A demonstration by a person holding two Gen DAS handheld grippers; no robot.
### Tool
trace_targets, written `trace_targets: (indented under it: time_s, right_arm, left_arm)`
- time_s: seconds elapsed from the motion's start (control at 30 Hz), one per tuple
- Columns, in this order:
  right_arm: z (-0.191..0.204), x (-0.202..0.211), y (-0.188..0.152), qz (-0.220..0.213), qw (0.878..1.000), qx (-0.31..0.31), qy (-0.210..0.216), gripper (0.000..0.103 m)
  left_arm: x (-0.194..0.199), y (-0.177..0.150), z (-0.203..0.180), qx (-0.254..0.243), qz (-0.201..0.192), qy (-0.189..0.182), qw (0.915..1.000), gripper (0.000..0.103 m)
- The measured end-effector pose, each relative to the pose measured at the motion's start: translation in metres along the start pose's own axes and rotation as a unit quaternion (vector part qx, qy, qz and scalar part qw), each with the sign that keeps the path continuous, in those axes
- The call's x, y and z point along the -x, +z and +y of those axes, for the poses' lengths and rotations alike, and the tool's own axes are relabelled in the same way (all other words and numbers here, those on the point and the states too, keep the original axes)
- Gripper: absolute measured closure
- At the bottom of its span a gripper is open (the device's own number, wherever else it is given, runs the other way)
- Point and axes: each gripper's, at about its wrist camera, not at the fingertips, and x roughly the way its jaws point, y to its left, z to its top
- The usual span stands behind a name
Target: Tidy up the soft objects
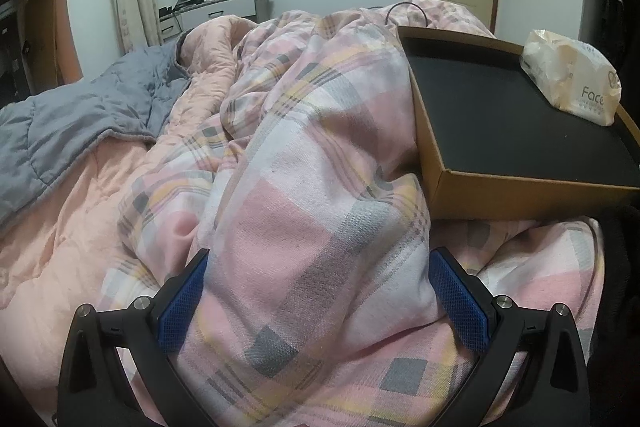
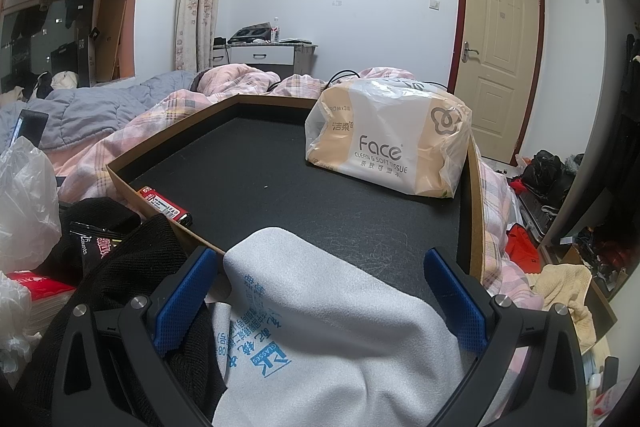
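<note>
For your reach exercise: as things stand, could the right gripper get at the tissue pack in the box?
Probably yes. The tissue pack sits ahead on the bare box floor, but the right gripper has a grey cloth between its open jaws.

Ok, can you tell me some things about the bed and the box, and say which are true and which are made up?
1. A pack of tissues sits inside the cardboard box. True.
2. A grey cloth with blue print lies between the right tongs. True.
3. The door is wide open. False: it is shut.
4. The left tongs are around a teddy bear. False: a fold of the pink checked blanket lies between them.
5. A red lighter lies at the near left edge of the box. True.
6. The box is full to the top. False: most of its black bottom is bare.
</note>
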Motion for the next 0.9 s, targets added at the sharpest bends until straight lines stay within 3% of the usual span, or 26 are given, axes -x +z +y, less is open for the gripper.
trace_targets:
  time_s: [0.9]
  right_arm:
    - [0.0002,0.0001,0.0005,0.000,1.000,0.000,0.000,0.000]
  left_arm:
    - [0.0002,-0.0017,-0.0009,-0.012,0.004,0.008,0.9999,0.000]
